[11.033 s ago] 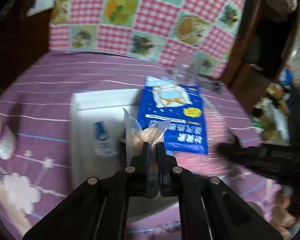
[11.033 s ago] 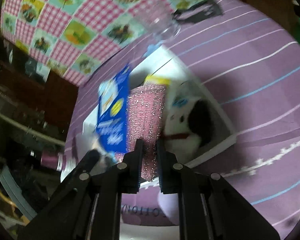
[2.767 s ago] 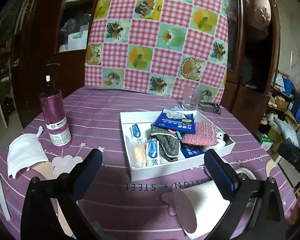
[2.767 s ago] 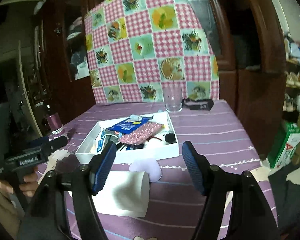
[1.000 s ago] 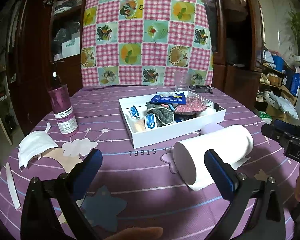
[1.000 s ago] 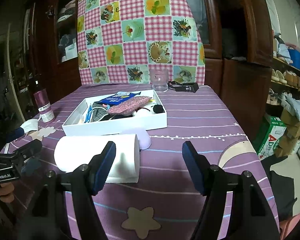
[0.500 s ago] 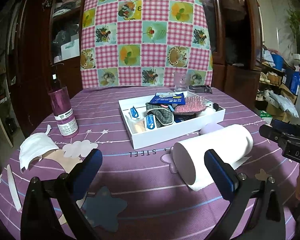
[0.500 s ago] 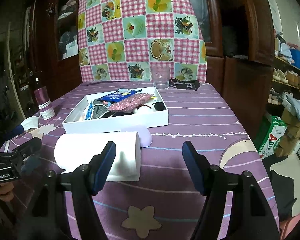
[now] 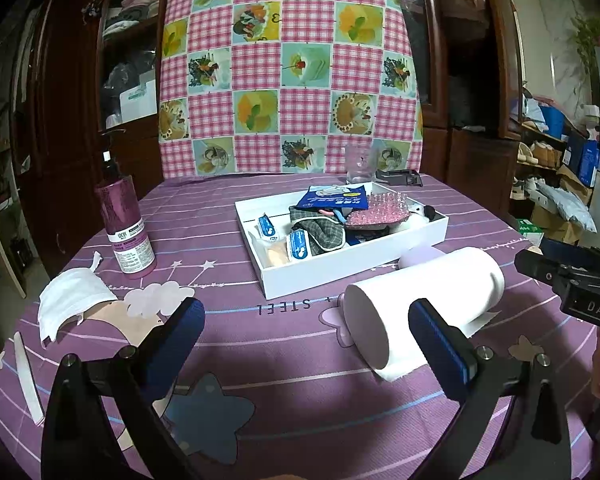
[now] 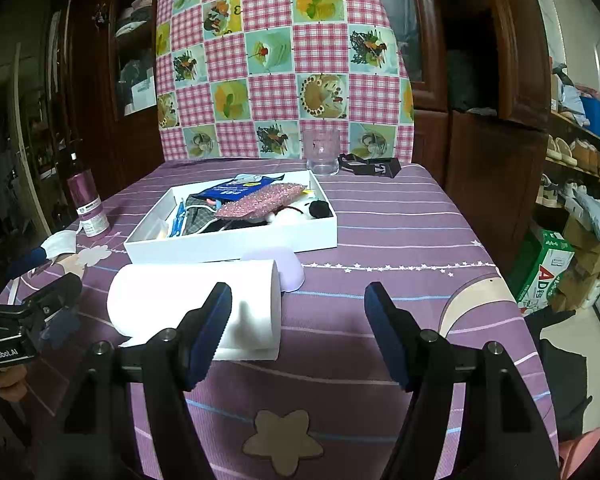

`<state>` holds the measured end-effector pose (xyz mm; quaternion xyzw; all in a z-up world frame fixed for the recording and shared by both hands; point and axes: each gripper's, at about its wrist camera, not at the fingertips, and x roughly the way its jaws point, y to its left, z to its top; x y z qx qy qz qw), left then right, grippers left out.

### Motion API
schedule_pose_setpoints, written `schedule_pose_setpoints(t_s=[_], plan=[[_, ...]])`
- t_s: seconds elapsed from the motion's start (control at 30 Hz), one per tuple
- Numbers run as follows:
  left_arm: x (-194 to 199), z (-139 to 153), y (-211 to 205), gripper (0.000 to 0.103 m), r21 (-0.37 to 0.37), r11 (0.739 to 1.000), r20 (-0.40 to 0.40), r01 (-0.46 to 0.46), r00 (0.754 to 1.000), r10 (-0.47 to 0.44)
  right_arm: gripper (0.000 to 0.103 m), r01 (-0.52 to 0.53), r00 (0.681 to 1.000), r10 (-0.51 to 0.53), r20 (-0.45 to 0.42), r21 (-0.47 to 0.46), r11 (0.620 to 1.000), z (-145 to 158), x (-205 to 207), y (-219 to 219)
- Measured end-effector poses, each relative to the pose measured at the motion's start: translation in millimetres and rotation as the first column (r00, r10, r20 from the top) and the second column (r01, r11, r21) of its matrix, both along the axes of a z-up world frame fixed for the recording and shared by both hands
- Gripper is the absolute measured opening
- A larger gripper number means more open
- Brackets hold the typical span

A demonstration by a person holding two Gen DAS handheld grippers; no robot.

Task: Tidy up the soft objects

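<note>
Purple-clothed table (image 9: 204,208) | soft items piled in white tray (image 9: 352,266); paper roll (image 9: 424,300) outside, beside it | left gripper (image 9: 306,326), right gripper (image 10: 298,310): jaws spread, empty | next: straddle roll mid-length, squeeze lightly.

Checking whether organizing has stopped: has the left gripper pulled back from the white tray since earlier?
Yes. The left gripper, once closed over the white tray, now sits open, well back.

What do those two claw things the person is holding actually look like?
Each gripper, left and right, is a black frame with silver bolts, forking into two arms tipped with dark blue ribbed pads. Seen from the side, their black bodies carry white lettering: "GenRobot.AI" on the left one, "DAS" on the right.
</note>
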<state>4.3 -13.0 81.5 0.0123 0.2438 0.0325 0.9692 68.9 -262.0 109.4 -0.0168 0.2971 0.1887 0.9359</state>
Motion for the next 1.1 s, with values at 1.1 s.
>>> schedule_pose_setpoints(t_s=[1.1], plan=[[3.5,-4.2,-0.7,0.103,0.01,1.0,-0.026,0.0,1.0,0.001,0.069,-0.01,1.0,0.01,0.005,-0.012,1.0,-1.0,-0.7,1.7]])
